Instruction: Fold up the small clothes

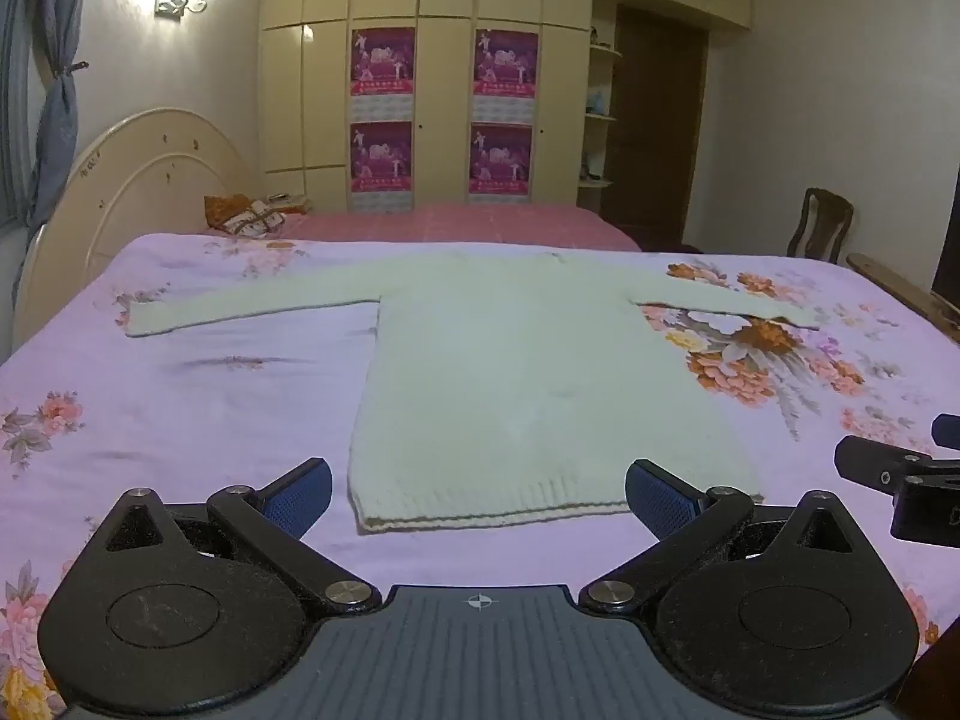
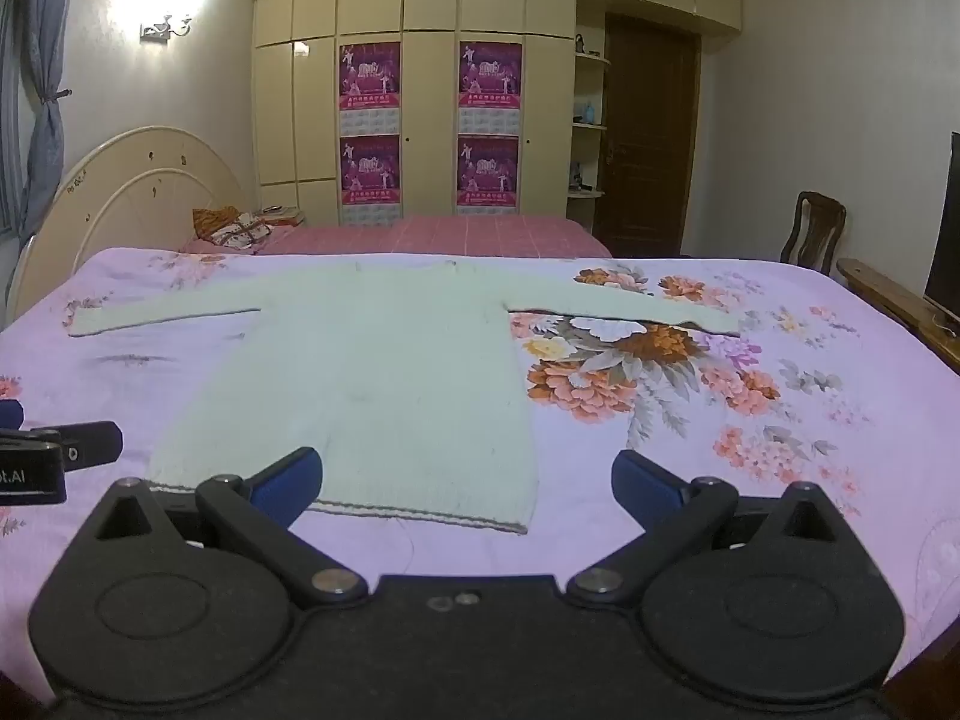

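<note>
Just ahead of the left tongs (image 1: 478,495), in the left wrist view, a pale green knitted sweater (image 1: 528,378) is lying flat on the floral bedspread (image 1: 210,408), its ribbed hem (image 1: 492,510) sitting between the two blue pads, which are standing wide apart and gripping nothing. Both sleeves are stretching straight out to either side of the body, the left sleeve (image 1: 240,309) reaching well off to the left of the tongs. No crease or fold is showing anywhere, so the folding is looking not yet begun; every fold is still to come. The other tool is peeking in at the right edge.

Ahead and to the left of the right tongs (image 2: 467,486), in the right wrist view, the same sweater (image 2: 384,372) is lying spread out, its hem corner (image 2: 516,525) falling between the pads. These tongs are likewise gaping, empty, hovering over the bedspread (image 2: 750,420). The right sleeve (image 2: 630,306) is lying far ahead, extended, unfolded.
</note>
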`<state>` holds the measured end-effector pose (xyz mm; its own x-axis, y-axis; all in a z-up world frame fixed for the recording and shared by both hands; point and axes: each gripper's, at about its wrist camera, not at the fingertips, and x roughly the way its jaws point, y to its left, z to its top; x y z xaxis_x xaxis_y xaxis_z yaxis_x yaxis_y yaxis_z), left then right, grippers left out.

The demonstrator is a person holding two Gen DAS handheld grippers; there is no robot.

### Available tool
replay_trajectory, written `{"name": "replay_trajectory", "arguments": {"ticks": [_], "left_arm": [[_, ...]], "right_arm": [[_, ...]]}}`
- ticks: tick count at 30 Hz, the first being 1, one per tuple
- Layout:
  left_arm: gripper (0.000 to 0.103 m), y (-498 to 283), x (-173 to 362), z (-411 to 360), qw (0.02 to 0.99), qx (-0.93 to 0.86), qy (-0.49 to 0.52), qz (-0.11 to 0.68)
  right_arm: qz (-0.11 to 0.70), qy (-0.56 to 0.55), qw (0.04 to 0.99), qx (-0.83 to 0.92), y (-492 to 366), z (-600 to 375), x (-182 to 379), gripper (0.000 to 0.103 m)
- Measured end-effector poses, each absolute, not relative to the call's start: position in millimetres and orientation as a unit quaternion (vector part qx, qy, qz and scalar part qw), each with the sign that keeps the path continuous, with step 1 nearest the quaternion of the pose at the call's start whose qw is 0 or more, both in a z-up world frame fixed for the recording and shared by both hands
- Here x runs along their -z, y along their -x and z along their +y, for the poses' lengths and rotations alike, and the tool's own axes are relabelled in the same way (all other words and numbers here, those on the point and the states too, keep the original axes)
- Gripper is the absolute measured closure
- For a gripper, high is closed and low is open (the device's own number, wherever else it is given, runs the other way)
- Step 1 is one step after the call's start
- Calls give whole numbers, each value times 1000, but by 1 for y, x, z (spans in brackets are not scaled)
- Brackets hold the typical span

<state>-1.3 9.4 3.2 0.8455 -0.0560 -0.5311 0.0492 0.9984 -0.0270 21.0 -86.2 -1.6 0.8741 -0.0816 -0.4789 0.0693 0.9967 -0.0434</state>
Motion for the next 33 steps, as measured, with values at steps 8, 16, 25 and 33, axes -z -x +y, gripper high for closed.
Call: {"name": "replay_trajectory", "arguments": {"ticks": [8, 16, 25, 33], "left_arm": [[0, 0, -2, 10, 961, 29, 7, 277], [0, 0, -2, 10, 960, 30, 5, 277], [0, -1, -1, 10, 960, 28, 4, 279], [0, -2, -1, 11, 960, 29, 6, 279]], "right_arm": [[247, 13, 968, 39, -21, -86, 1, 1], [247, 12, 968, 38, -22, -86, 4, 1], [248, 12, 968, 36, -21, -83, 7, 1], [250, 13, 968, 34, -23, -83, 7, 1]]}}
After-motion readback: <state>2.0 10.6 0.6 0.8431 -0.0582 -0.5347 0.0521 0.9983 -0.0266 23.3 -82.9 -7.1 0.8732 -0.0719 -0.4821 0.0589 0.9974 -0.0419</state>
